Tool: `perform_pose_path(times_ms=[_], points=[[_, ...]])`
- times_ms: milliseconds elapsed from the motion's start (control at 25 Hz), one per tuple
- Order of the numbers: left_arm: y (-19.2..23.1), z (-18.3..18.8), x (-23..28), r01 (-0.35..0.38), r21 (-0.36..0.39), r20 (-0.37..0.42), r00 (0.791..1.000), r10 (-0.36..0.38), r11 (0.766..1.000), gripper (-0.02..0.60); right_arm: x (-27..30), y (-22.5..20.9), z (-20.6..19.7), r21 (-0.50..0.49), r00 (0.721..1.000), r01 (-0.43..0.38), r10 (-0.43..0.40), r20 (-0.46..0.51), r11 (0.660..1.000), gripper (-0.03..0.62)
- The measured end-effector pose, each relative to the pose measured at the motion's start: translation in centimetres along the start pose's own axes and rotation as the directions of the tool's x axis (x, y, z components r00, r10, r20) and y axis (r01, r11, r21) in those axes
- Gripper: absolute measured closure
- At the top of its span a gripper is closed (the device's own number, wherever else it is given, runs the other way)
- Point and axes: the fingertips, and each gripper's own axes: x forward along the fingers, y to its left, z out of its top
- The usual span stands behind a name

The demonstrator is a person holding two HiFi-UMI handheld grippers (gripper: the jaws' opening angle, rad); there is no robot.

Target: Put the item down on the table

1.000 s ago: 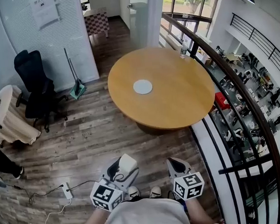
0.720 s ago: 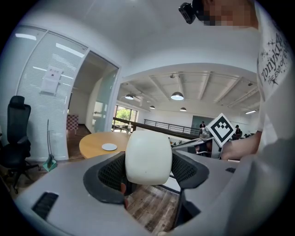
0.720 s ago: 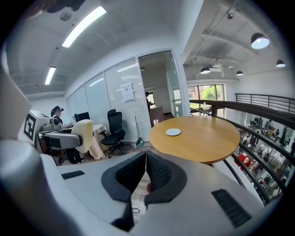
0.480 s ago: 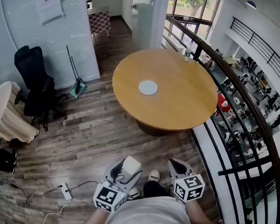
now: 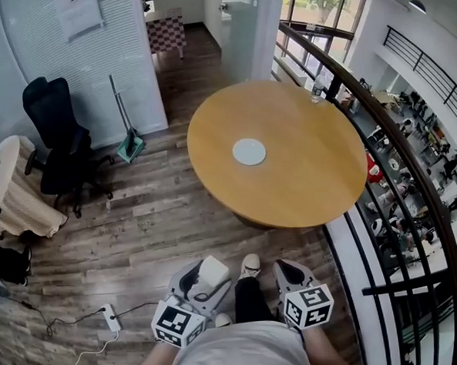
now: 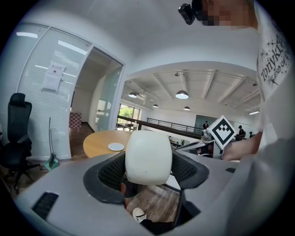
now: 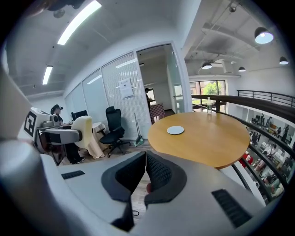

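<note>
A rounded, cream-white item (image 5: 213, 270) sits between the jaws of my left gripper (image 5: 206, 279), which is shut on it; in the left gripper view the item (image 6: 148, 156) fills the space between the black pads. My right gripper (image 5: 290, 274) is low at the bottom of the head view, beside the left one. Its pads meet with nothing between them in the right gripper view (image 7: 144, 171). The round wooden table (image 5: 306, 181) stands ahead, well beyond both grippers, with a flat white disc (image 5: 249, 151) near its middle.
A clear bottle (image 5: 317, 87) stands at the table's far edge by the curved black railing (image 5: 402, 179). A black office chair (image 5: 52, 142), a cloth-draped chair (image 5: 17, 191) and a broom with dustpan (image 5: 126, 142) are at the left. A power strip (image 5: 110, 317) with cables lies on the wood floor.
The table has drifted nearer and to the right in the head view as the person steps forward. Both grippers keep their pose, and the left one still holds the white item.
</note>
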Motion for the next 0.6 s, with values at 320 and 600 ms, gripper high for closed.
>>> perform_pose_path(times_ms=[320, 600], points=[[5.6, 3.0, 8.2, -0.029, -0.019, 0.006, 1.000, 0.029, 0.999, 0.264, 6.9, -5.8, 4.6, -0.016, 1.000, -0.013, 0.013, -0.004, 1.000, 0.569], [10.4, 6.3, 17.0, -0.058, -0.024, -0.008, 0.998, 0.058, 0.998, 0.264, 13.8, -11.8, 10.2, -0.061, 0.999, -0.042, 0.041, -0.020, 0.997, 0.569]])
